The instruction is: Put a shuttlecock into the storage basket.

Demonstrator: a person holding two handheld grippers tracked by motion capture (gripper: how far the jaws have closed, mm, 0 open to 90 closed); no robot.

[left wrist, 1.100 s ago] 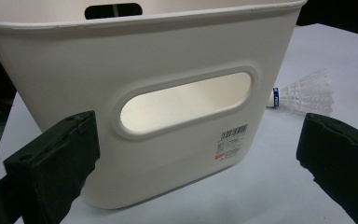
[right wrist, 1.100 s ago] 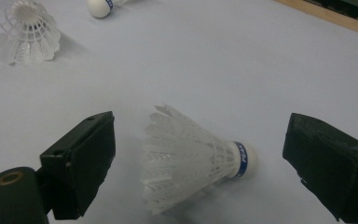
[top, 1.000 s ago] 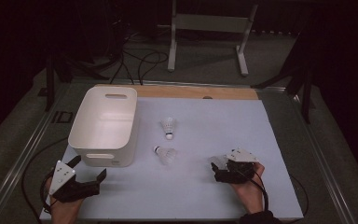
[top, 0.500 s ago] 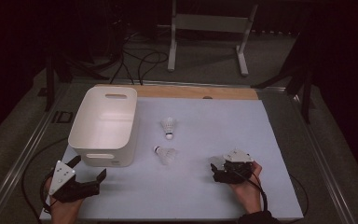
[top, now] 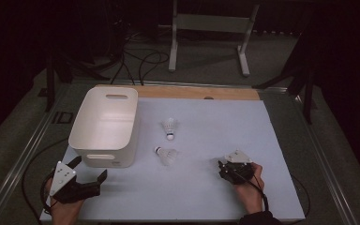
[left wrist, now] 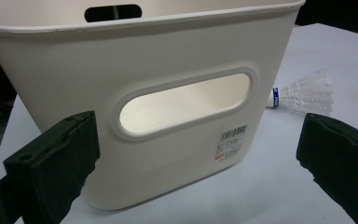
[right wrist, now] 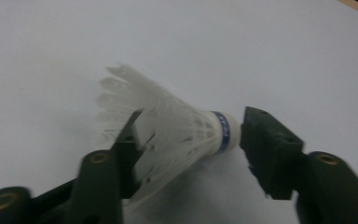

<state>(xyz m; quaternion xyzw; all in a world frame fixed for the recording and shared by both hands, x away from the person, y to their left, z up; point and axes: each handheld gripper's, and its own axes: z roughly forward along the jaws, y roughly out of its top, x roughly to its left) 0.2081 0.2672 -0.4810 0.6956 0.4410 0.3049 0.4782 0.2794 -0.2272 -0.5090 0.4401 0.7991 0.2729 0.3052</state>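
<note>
white feathers fill the middle of the right gripper view: a third white feathered shuttlecock with a blue-banded cork [right wrist: 177,135] lies between the black jaws of the right gripper [right wrist: 191,144], its long axis running across the gap, skirt toward the left jaw and cork toward the right one. those jaws have just been closing and stand about half wide; one pad overlaps the skirt and the other sits just beside the cork, but i cannot tell whether they press yet. in the high view this gripper [top: 225,169] sits at the lower right on the pale blue table sheet [top: 206,197], and its body covers the shuttlecock. the left gripper [top: 86,178], lower left, stands wide and holds nothing, facing the near wall of the white plastic bin with handle slots [left wrist: 168,93]. two more shuttlecocks lie mid-frame, one nearer the bin [top: 166,156], one further up [top: 170,127]. the bin's floor is mostly hidden from the grippers' cameras.
</note>
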